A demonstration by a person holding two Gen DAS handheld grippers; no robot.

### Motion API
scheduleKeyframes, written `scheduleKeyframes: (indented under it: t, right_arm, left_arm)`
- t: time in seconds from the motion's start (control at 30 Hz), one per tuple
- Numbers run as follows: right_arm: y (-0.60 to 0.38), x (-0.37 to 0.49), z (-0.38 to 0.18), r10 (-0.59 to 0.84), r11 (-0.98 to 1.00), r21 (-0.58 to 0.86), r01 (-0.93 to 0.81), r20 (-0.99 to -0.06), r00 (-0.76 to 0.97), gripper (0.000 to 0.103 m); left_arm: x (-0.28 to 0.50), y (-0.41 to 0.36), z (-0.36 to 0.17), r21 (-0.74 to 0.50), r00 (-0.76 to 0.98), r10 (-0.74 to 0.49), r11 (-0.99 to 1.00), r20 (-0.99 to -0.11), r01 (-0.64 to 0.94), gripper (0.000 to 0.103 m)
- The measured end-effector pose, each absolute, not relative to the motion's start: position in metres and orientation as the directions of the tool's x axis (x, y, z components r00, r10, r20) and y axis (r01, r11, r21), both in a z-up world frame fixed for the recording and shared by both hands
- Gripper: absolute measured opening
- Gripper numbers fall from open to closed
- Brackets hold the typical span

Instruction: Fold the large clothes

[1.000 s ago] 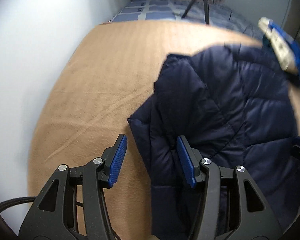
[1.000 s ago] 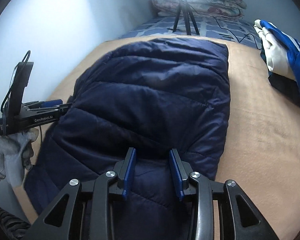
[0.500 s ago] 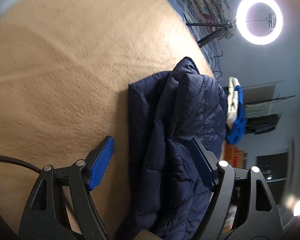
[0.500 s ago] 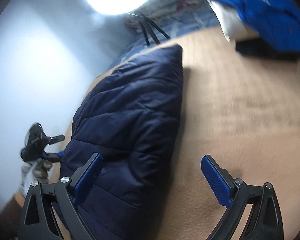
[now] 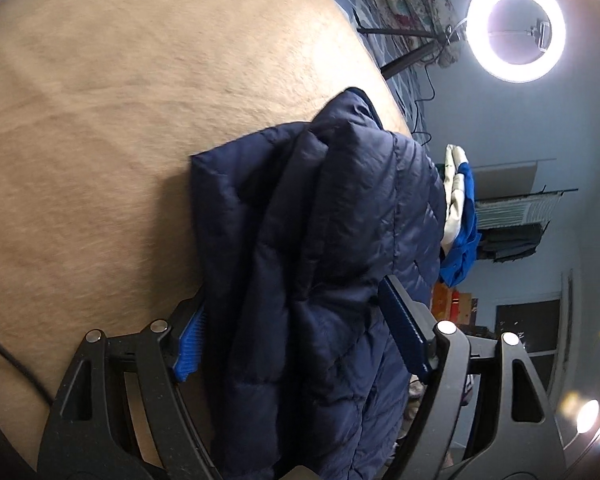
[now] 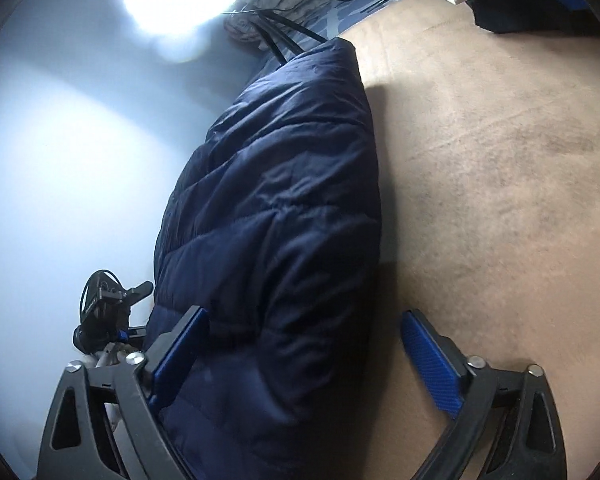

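Navy puffer jacket (image 5: pixel 340 264) lies bundled on the tan bed (image 5: pixel 112 128), looks light, squashy, slick-shelled; my left hand-held gripper (image 5: pixel 300 332) and right hand-held gripper (image 6: pixel 304 344) both straddle it wide apart, so I'd pinch a thick seamed edge.

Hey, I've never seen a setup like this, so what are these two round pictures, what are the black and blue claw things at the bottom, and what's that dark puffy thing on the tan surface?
No robot here: a person holds a two-finger gripper in each hand, and each carries a fisheye camera looking along its fingers, hence the round pictures. One view is from the left gripper, the other from the right gripper. The blue parts are finger pads.

The dark thing is a navy quilted jacket, partly folded, lying on a tan blanket. Both grippers are open, straddling the jacket's near edges; neither is clamped on it. The left gripper also shows at the left edge of the right view.

Behind are a ring light and blue and white clothes.
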State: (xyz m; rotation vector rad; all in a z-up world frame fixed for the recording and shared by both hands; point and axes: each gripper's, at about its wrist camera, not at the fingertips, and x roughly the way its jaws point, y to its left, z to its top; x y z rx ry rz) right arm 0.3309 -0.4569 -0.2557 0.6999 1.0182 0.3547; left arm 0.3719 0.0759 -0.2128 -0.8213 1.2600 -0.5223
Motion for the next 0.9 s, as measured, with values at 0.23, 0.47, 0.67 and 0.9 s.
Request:
scheduleKeyframes:
  t: [0.23,0.47,0.67,0.9]
  right_arm:
    - [-0.442,0.338,-0.251,0.598,0.738,0.674,0.007,-0.660,0.455,0.074]
    - [-0.433,0.337,-0.244,0.587,0.745,0.667,0.019,-0.669,0.456,0.043]
    - [-0.408,0.334,-0.218,0.486,0.842,0.539,-0.027,-0.736,0.471,0.024]
    - [-0.386,0.327,-0.185,0.370,0.919,0.388,-0.069,-0.790,0.488,0.017]
  left_arm:
    - [0.364,0.055,-0.202,-0.698,0.252,-0.676,0.716,-0.692,0.005,0.068]
    - [0.354,0.049,-0.190,-0.665,0.287,-0.645,0.746,-0.708,0.035,0.045]
    - [0.339,0.038,-0.173,-0.596,0.338,-0.592,0.796,-0.731,0.107,0.023]
    - [0.321,0.018,-0.149,-0.517,0.383,-0.545,0.836,-0.746,0.183,0.018]
